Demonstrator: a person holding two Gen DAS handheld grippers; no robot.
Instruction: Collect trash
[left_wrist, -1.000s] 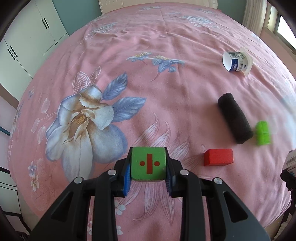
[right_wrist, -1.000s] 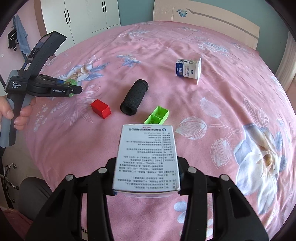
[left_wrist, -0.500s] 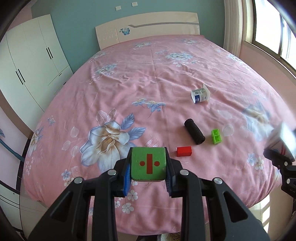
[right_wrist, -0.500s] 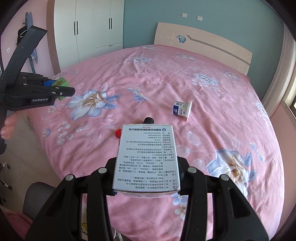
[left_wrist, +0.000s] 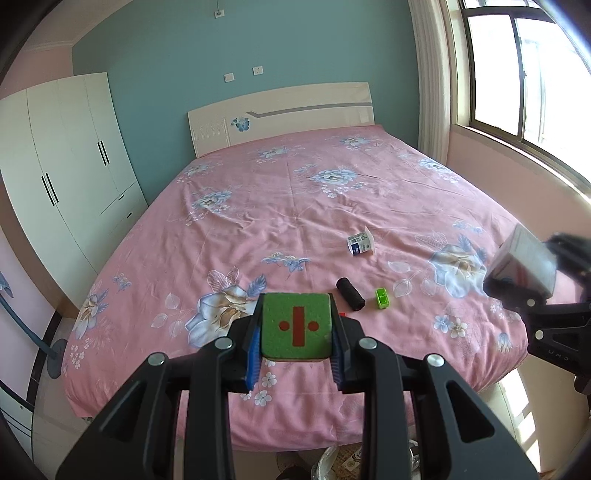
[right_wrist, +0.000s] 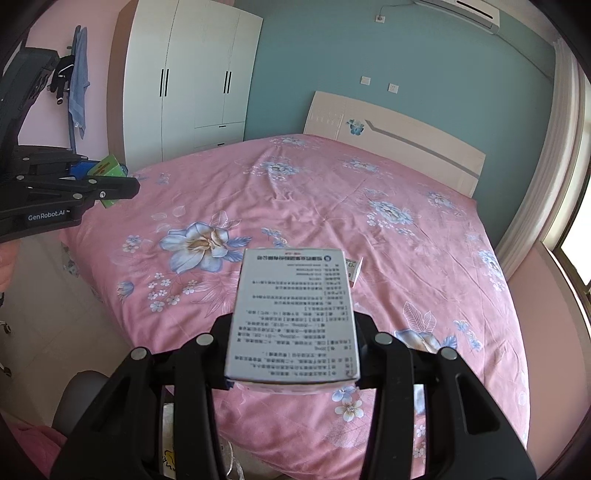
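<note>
My left gripper (left_wrist: 296, 332) is shut on a green block (left_wrist: 295, 325) with red marks, held off the foot of the pink bed (left_wrist: 295, 206). My right gripper (right_wrist: 293, 343) is shut on a white printed carton (right_wrist: 295, 317), also held off the bed. Each gripper shows in the other's view: the right one with its carton (left_wrist: 524, 258) at the right edge, the left one with the green block (right_wrist: 107, 173) at the left. On the bed lie a small white and blue carton (left_wrist: 360, 243), a black roll (left_wrist: 350, 293) and a green brick (left_wrist: 382, 298).
A sliver of a red block (left_wrist: 342, 314) shows behind my left fingers. A white wardrobe (left_wrist: 66, 177) stands left of the bed. A window (left_wrist: 524, 74) is at the right. Something pale and crumpled (left_wrist: 340, 461) lies on the floor below the bed's foot.
Both grippers have pulled back and up from the bed with their loads. The bed's items now look far smaller and the whole room shows.
</note>
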